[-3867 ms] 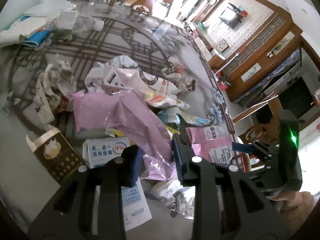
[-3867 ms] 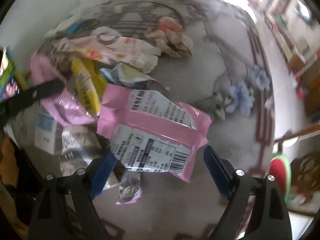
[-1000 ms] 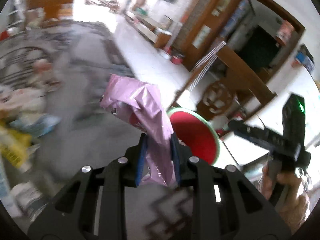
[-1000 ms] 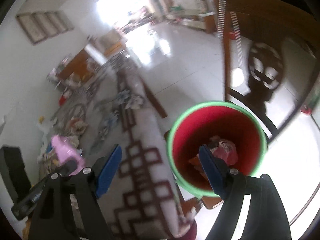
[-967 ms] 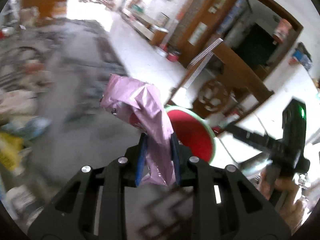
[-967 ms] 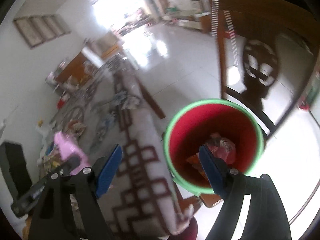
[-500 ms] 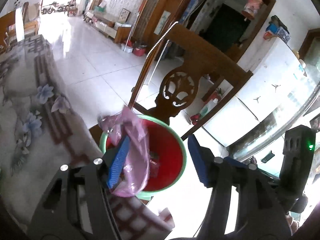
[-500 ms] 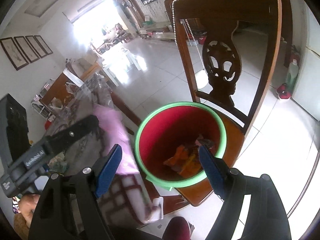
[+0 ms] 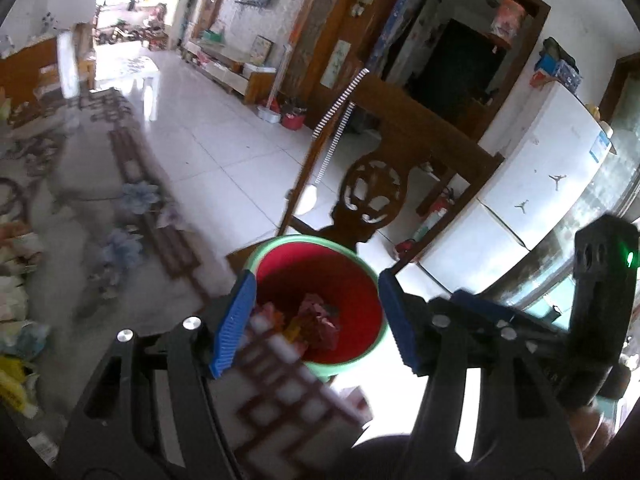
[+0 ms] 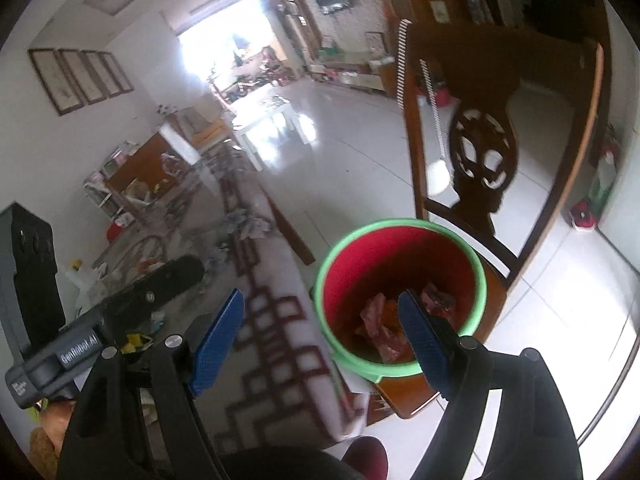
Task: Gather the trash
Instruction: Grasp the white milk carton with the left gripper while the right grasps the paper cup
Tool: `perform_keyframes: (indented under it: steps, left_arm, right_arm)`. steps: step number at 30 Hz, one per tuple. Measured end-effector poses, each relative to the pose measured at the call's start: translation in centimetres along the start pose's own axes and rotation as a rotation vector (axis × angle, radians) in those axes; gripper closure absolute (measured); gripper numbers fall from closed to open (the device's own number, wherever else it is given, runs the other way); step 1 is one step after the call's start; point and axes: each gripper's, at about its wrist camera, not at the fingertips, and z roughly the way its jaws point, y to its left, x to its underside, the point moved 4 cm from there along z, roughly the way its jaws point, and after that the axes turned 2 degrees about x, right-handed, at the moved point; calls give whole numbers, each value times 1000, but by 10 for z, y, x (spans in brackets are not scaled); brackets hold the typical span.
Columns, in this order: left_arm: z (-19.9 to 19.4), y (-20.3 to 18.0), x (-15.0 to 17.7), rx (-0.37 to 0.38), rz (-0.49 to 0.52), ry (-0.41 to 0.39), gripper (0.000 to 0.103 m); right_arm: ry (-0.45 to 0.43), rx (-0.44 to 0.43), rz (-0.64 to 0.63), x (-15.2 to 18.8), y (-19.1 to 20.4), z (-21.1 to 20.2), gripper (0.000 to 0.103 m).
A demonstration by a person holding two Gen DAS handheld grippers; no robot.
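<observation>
The red bucket (image 9: pixel 320 280) with its green rim sat on the seat of a dark wooden chair (image 9: pixel 376 192) just beside the counter (image 9: pixel 80 240) edge. Crumpled pink and orange wrappers (image 9: pixel 316 316) lay at its bottom. The left tool (image 9: pixel 316 324) hung above the bucket with its blue pads (image 9: pixel 234 324) spread apart and nothing between them; its jaws had just been opening. The right tool (image 10: pixel 320 336) hovered near it, likewise wide and empty, one pad over the counter's patterned cloth and the other over the bucket's mouth. More litter (image 9: pixel 12 312) lay on the counter far to the left. A white fridge (image 9: pixel 540 196) stood behind the chair on the tiled floor (image 9: pixel 192 128)
</observation>
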Motion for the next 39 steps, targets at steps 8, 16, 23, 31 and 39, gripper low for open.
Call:
perform_keyframes:
  steps: [8, 16, 23, 31, 39]
  left_arm:
    - [-97, 96, 45, -214, -179, -66, 41]
    - [-186, 218, 110, -478, -482, -80, 41]
    - [-162, 248, 150, -456, -574, 74, 41]
    - [-136, 255, 157, -503, -572, 147, 43]
    - [-143, 248, 151, -502, -531, 74, 45]
  right_arm:
    - [50, -99, -100, 13, 68, 9, 22]
    - [138, -149, -224, 53, 134, 39, 22]
    - [165, -143, -226, 65, 138, 46, 22]
    - [188, -152, -210, 66, 134, 51, 22]
    - [211, -128, -257, 73, 141, 54, 22]
